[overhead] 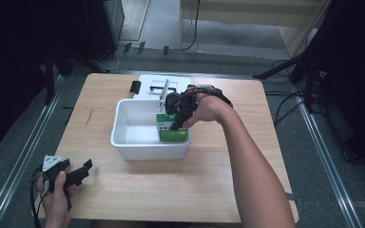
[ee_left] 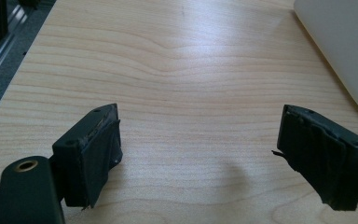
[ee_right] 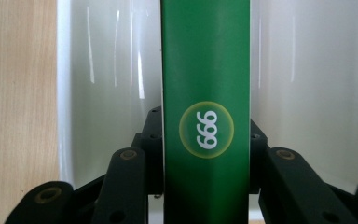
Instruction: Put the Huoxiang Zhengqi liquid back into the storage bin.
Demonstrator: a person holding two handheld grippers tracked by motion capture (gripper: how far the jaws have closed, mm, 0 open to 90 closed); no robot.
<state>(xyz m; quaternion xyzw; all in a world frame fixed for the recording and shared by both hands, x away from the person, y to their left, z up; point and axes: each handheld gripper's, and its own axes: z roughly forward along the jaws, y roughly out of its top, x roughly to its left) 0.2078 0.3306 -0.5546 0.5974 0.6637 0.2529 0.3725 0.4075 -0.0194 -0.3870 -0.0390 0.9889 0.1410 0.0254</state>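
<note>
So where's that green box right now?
The green box sits inside the white tub at its right end in the high view, clamped between the jaws of the right gripper.

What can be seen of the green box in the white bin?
The green box looks like a slim cardboard carton, glossy green with some white on one face in the high view. A narrow side carries a yellow-ringed round mark with white digits. It sits inside the white plastic bin, at its right end, clamped on both sides by the right tongs.
</note>
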